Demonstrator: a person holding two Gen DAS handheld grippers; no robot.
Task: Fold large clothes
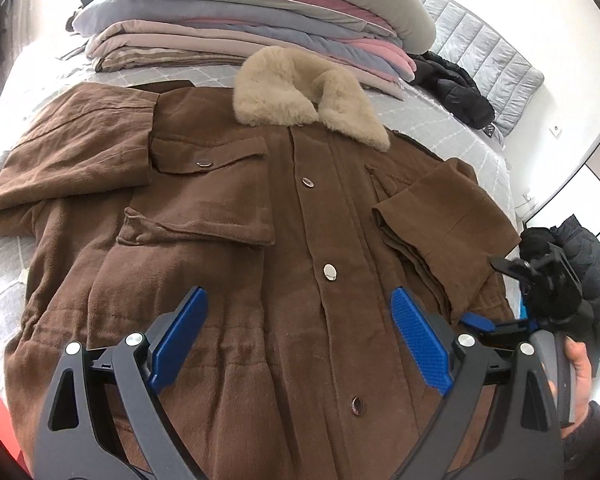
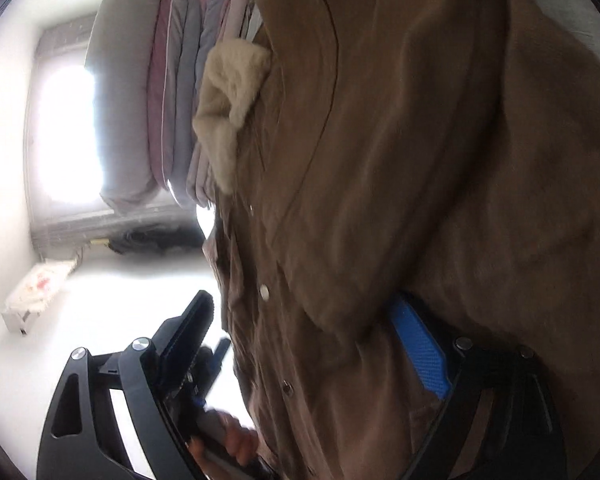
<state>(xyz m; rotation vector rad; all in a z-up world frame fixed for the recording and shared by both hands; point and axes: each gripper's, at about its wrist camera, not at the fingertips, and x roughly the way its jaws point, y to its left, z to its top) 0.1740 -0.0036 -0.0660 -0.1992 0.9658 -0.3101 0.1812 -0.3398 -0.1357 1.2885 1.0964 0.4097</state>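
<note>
A: Coat status?
B: Brown coat [image 1: 228, 240] flat on the bed [image 1: 440, 120], front up, fur collar [image 1: 300, 92] far side by the folded bedding stack [image 1: 240, 20]. Right sleeve [image 1: 432, 232] folded in.
A: Grippers?
B: Left gripper [image 1: 296, 340] jaws wide, hovering above the near hem, empty. Right gripper [image 2: 300, 344] wide, coat's edge between its jaws, no clamp.

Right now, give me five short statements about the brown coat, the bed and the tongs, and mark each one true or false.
1. The brown corduroy coat lies front up on the grey quilted bed. True.
2. Its beige fur collar is detached. False: it sits at the neck.
3. The left tongs clamp a pocket flap. False: open, holding nothing.
4. Folded bedding is stacked beyond the collar. True.
5. The right tongs are shut. False: open at the coat's edge.
</note>
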